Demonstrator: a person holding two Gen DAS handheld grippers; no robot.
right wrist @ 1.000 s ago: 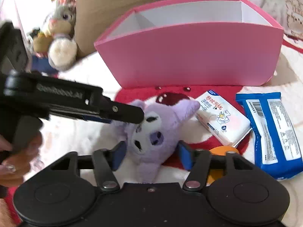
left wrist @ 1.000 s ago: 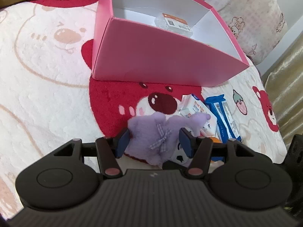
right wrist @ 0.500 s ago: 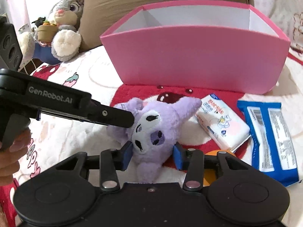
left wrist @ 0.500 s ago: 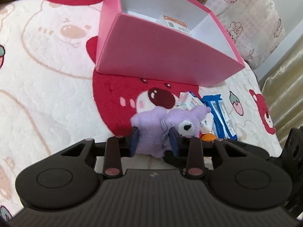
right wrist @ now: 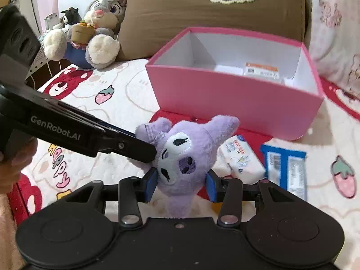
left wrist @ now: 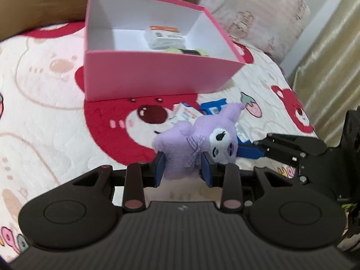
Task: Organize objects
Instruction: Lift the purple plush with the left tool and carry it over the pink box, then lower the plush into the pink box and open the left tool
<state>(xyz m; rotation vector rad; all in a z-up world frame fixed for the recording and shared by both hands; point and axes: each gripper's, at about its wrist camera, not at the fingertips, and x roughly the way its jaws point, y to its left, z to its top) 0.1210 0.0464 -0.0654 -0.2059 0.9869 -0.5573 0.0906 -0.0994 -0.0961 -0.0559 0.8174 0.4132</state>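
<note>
A purple plush toy (left wrist: 198, 141) hangs above the bed, held from two sides. My left gripper (left wrist: 183, 172) is shut on its body, the blue pads pressing in by the bow. My right gripper (right wrist: 181, 185) is shut on its head (right wrist: 182, 157), one pad on each cheek. The open pink box (left wrist: 157, 76) stands just beyond, also in the right wrist view (right wrist: 236, 99), with a small clear packet (left wrist: 165, 36) on its white floor. In the right wrist view the left gripper's black arm (right wrist: 74, 132) reaches in from the left to the toy.
Under the toy lie a white tissue pack (right wrist: 241, 159) and a blue wrapped pack (right wrist: 286, 168) on the bear-print blanket (left wrist: 45, 112). A grey rabbit plush (right wrist: 99, 24) and a brown cushion (right wrist: 213, 11) stand at the back. A curtain (left wrist: 330, 56) hangs at the right.
Both grippers closed on the purple plush, then lifted it off the blanket. The box now looks lower and more of its inside shows.
</note>
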